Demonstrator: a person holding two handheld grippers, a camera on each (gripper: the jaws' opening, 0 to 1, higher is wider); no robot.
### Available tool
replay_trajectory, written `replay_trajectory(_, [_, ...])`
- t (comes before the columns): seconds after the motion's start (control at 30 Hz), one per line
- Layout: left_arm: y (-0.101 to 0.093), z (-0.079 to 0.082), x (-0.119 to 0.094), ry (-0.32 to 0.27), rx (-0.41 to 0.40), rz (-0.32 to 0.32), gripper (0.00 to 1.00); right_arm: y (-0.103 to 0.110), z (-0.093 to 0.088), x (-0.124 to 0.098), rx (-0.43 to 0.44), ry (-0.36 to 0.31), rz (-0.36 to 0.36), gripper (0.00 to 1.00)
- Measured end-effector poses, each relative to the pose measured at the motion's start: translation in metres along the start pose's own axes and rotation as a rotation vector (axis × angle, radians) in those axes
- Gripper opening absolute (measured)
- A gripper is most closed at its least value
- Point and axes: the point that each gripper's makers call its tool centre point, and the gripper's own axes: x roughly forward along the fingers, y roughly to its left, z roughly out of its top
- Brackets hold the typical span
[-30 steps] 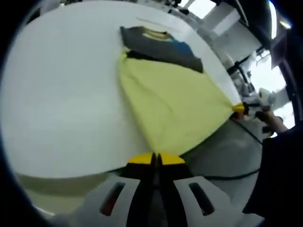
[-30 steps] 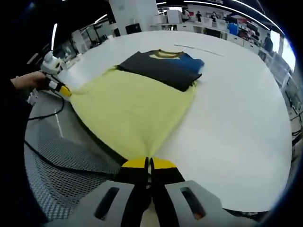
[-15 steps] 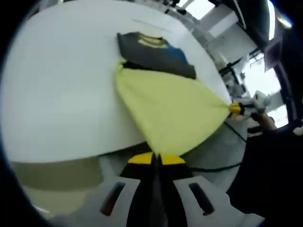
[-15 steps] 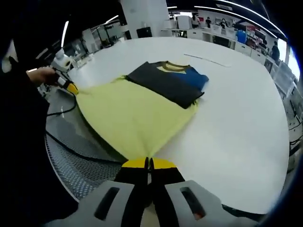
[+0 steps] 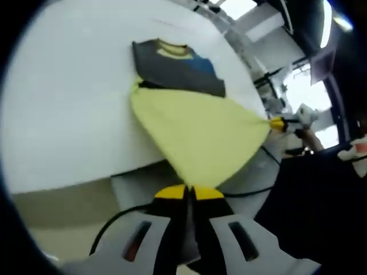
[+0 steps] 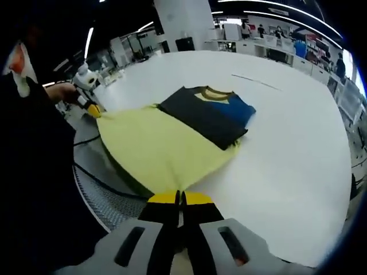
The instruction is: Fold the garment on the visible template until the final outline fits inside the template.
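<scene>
Left gripper (image 5: 189, 192): clamped on a garment (image 5: 195, 132) corner.
Right gripper (image 6: 180, 197): clamped on the other corner.
Garment: dark end on table (image 6: 298, 149), yellow end lifted past its edge.
Right view: mesh floor (image 6: 106, 203).
Template: hard to make out.

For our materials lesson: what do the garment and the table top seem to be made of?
Garment: soft matte knit fabric, probably cotton; it stretches and puckers toward each claw. Table top: hard, smooth white surface, likely laminate, with a faint sheen; the exact material is unclear.
</scene>
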Motion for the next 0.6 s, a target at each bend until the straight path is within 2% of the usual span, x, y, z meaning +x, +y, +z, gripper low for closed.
replay_trajectory(0.23, [-0.010, 0.026, -0.018, -0.037, 0.017, -0.040, 0.00, -0.006, 0.015, -0.004, 0.000, -0.013, -0.008, 0.02])
replay_trajectory(0.33, [-0.009, 0.037, -0.020, -0.028, 0.060, -0.038, 0.00, -0.013, 0.025, -0.005, -0.012, -0.025, -0.011, 0.02])
replay_trajectory(0.5, [-0.009, 0.057, -0.025, -0.008, 0.119, -0.046, 0.00, -0.024, 0.046, -0.005, -0.031, -0.057, -0.013, 0.02])
replay_trajectory(0.6, [-0.010, 0.078, -0.030, -0.023, 0.142, -0.049, 0.00, -0.037, 0.065, -0.006, -0.036, -0.082, -0.020, 0.02])
